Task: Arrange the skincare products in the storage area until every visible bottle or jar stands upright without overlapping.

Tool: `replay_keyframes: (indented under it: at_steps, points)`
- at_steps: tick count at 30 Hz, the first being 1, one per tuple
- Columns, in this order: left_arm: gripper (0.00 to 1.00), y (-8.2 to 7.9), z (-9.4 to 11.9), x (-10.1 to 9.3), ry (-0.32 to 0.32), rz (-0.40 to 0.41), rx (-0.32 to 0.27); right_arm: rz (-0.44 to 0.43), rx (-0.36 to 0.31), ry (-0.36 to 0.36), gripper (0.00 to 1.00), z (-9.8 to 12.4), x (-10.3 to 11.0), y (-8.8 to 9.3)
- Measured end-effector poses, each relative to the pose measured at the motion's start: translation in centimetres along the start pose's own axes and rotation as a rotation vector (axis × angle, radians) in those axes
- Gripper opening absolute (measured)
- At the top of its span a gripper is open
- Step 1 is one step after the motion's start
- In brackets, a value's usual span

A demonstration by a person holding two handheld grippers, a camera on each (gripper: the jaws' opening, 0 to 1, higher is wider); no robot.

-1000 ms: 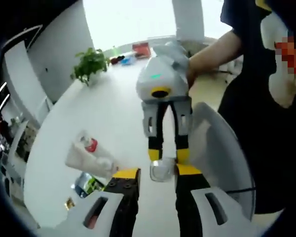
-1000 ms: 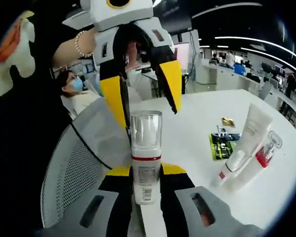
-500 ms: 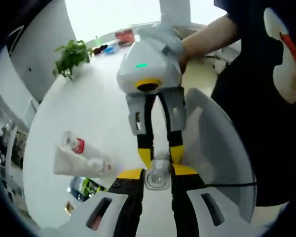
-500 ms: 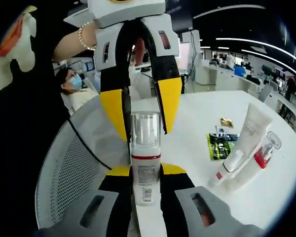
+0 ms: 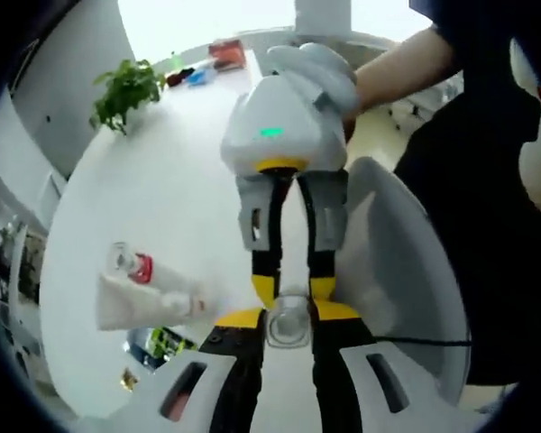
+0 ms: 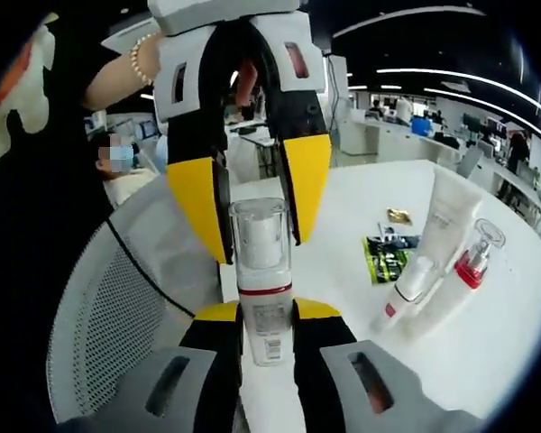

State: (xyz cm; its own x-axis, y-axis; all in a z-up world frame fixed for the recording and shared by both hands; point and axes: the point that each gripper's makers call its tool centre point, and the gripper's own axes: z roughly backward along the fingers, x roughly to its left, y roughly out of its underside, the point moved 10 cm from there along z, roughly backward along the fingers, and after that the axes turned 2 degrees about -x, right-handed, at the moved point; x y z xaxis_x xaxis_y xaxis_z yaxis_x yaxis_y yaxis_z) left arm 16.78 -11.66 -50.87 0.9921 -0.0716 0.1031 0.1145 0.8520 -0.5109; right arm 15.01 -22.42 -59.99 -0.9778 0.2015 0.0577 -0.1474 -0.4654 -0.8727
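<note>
Bottle [image 6: 265,280] held above the table's near edge: the right gripper [image 6: 267,320] is clamped on its lower body, and the left gripper [image 6: 249,203] has come in around the clear cap over the last second, jaws apart on either side, maybe not yet touching. A handover looks close. Out on the white table [image 6: 487,352], to the right, a tube [image 6: 433,244] and a red-collared pump bottle [image 6: 473,266] lie flat, touching, beside a green packet [image 6: 383,257]. A mesh chair back [image 6: 108,316] crowds the near edge.

A potted plant [image 5: 123,87] and what looks like a mesh chair [image 6: 117,298] flank the white table [image 5: 176,203].
</note>
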Motion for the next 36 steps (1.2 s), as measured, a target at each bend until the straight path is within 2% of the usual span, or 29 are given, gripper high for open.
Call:
replay_keyframes:
  at_steps: [11, 19, 27, 36]
  points:
    - [0.24, -1.3, -2.6, 1.3, 0.043, -0.052, 0.042, -0.063, 0.015, 0.109, 0.21, 0.2, -0.6, 2.4]
    - [0.24, -1.8, -4.9, 3.4, 0.063, -0.043, 0.080, -0.073, 0.020, 0.157, 0.21, 0.4, -2.6, 4.2]
    - [0.24, -1.6, -7.2, 4.7, 0.052, -0.041, 0.115, -0.055, 0.044, 0.161, 0.20, -0.3, -4.5, 5.9]
    - [0.24, -1.5, -8.7, 5.3, 0.067, -0.040, 0.129, -0.058, 0.068, 0.147, 0.21, -0.9, -5.4, 6.8]
